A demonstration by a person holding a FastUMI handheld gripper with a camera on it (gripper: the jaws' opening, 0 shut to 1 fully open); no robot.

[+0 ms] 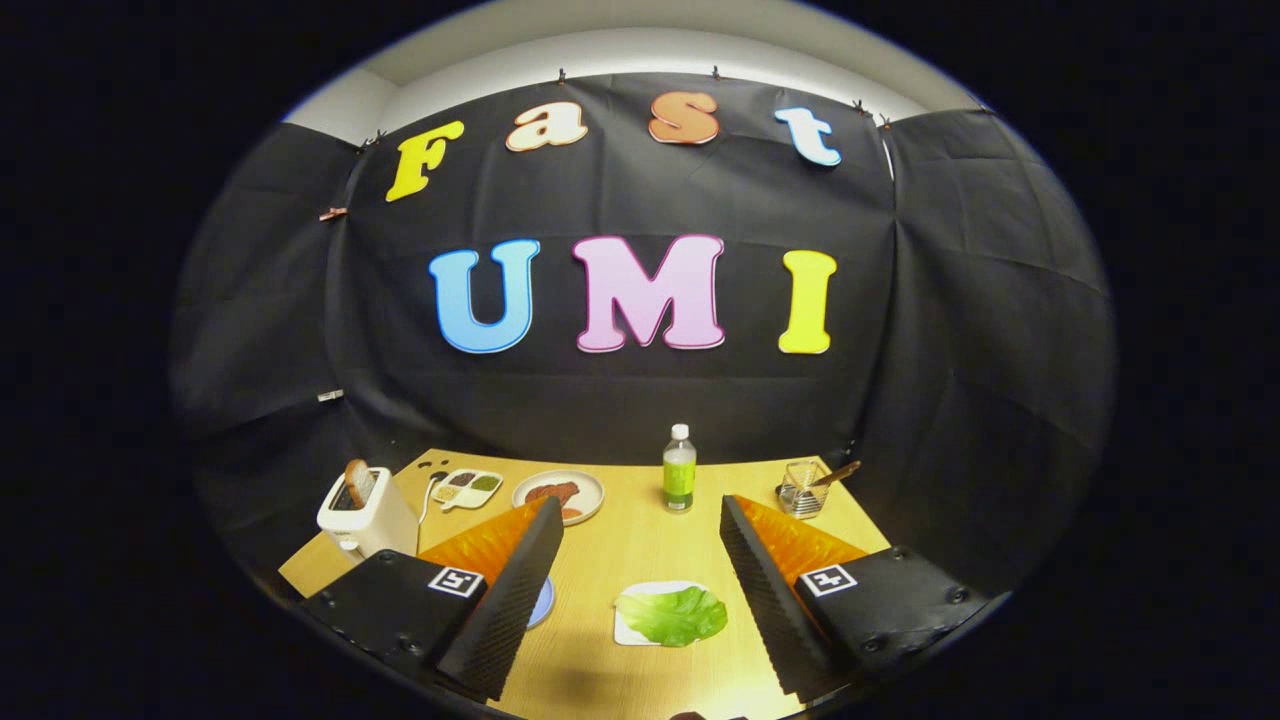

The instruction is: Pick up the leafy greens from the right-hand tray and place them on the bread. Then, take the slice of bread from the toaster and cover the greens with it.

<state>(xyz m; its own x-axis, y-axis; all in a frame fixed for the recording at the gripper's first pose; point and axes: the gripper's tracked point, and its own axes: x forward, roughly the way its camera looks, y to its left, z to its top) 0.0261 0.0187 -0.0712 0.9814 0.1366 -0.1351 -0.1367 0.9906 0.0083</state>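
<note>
The leafy greens lie flat on a small white tray on the wooden surface, between the two fingers of the tongs and low in the gap, nearer the right finger than the left. The leaf is a broad oval; its long axis runs roughly across the gap, side to side, with the wider, ruffled end toward the right finger and the narrower end over the tray's left part. It covers most of the tray.

The tongs are spread wide, fingers well apart, holding nothing and touching nothing; the leaf sits free between them.

Just beside the inner edge of the left finger, a pale blue round plate shows as a sliver, mostly hidden by the finger. Beyond the left finger stands a white toaster with a slice of bread standing upright in its slot, leaning slightly. Farther back on the surface are a small divided dish, a round plate with something reddish-brown on it, a green bottle standing upright beyond the gap, and a wire basket with a wooden-handled utensil beyond the right finger.
</note>
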